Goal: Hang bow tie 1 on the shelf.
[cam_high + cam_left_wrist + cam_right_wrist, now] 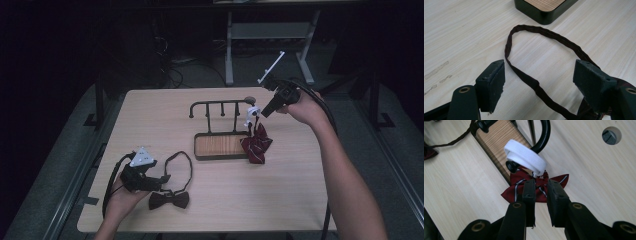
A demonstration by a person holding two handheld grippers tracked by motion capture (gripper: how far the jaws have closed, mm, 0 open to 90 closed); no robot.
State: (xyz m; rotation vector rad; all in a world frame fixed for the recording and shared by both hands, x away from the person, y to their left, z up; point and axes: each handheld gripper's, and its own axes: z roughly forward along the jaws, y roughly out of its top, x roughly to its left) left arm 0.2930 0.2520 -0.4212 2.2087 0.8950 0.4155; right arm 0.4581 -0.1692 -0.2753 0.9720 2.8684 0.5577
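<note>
At the rack point(220, 107), right claw point(541, 187) narrowly parted behind the striped bow tie point(511, 192); left claw point(540, 75) wide.

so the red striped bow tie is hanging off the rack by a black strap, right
Not quite: the strap is white, not black. The right gripper view shows the white band looped over the end hook of the rack, with the red striped bow tie hanging below it.

Dim room w/ grey floor point(60, 165), light wood table point(150, 115), grey metal frame legs point(229, 50) behind, cables point(172, 70) on floor.
</note>
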